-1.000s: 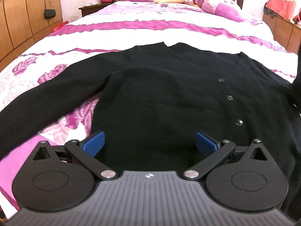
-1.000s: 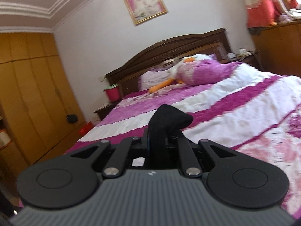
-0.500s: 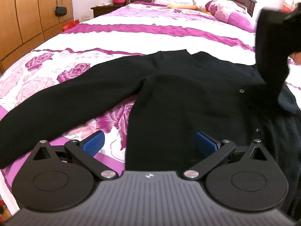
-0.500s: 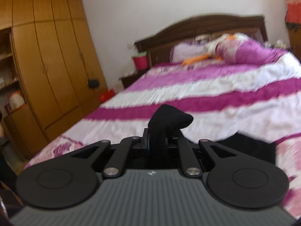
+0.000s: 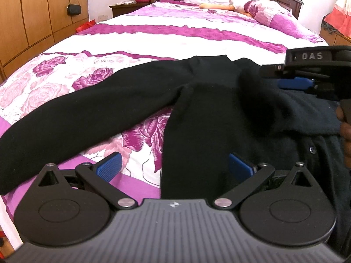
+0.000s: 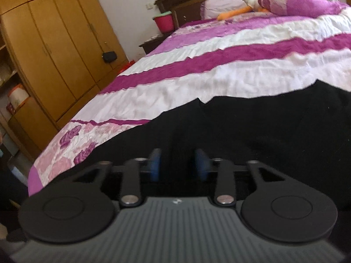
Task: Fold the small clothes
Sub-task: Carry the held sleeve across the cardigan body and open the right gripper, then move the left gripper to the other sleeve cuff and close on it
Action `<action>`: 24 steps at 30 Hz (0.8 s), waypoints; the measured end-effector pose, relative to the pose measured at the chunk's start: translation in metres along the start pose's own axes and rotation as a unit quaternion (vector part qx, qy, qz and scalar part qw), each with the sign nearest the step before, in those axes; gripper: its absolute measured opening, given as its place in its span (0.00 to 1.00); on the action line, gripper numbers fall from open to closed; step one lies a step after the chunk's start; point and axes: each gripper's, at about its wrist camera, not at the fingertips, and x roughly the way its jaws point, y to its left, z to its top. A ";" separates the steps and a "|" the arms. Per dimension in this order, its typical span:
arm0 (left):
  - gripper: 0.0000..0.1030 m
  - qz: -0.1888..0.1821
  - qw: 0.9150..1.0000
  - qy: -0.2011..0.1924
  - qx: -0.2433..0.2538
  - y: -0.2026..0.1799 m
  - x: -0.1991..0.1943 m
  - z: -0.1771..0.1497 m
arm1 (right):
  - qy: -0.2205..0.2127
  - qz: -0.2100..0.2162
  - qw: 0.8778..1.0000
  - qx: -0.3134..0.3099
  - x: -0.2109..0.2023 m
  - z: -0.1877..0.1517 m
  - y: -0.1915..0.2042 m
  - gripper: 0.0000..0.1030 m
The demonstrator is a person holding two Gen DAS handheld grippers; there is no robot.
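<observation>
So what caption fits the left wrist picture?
Black cardigan spread on the flowery bed, one sleeve folded in.

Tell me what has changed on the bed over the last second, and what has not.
The right gripper carried the right sleeve across and down onto the black cardigan; its jaws have just been opening, letting the sleeve go, and nothing is pinched between them now. The left gripper stayed open and empty near the hem, and the left sleeve stayed spread on the floral bedspread.
</observation>
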 end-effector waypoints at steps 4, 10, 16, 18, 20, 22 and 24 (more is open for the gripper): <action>1.00 -0.003 1.000 0.001 0.003 -0.003 0.000 0.001 | 0.000 0.021 1.000 -0.017 -0.013 0.002 -0.003 0.52; 1.00 -0.022 1.000 -0.005 0.007 -0.008 0.001 0.009 | -0.003 -0.007 1.000 -0.017 -0.037 0.004 -0.029 0.52; 1.00 -0.034 0.999 -0.027 0.032 -0.023 0.012 0.033 | -0.019 -0.081 0.997 0.010 -0.061 0.009 -0.084 0.52; 1.00 -0.045 0.998 -0.034 0.035 -0.026 0.019 0.042 | -0.027 -0.106 0.994 0.025 -0.069 0.010 -0.105 0.52; 0.98 -0.075 0.996 -0.031 0.029 -0.027 0.031 0.052 | -0.030 -0.129 0.991 0.034 -0.073 0.010 -0.124 0.52; 0.87 -0.091 0.996 -0.019 0.013 -0.026 0.045 0.062 | -0.029 -0.154 0.987 0.042 -0.075 0.010 -0.143 0.52; 0.79 -0.091 0.996 -0.012 0.002 -0.025 0.057 0.069 | -0.030 -0.170 0.984 0.049 -0.074 0.010 -0.157 0.52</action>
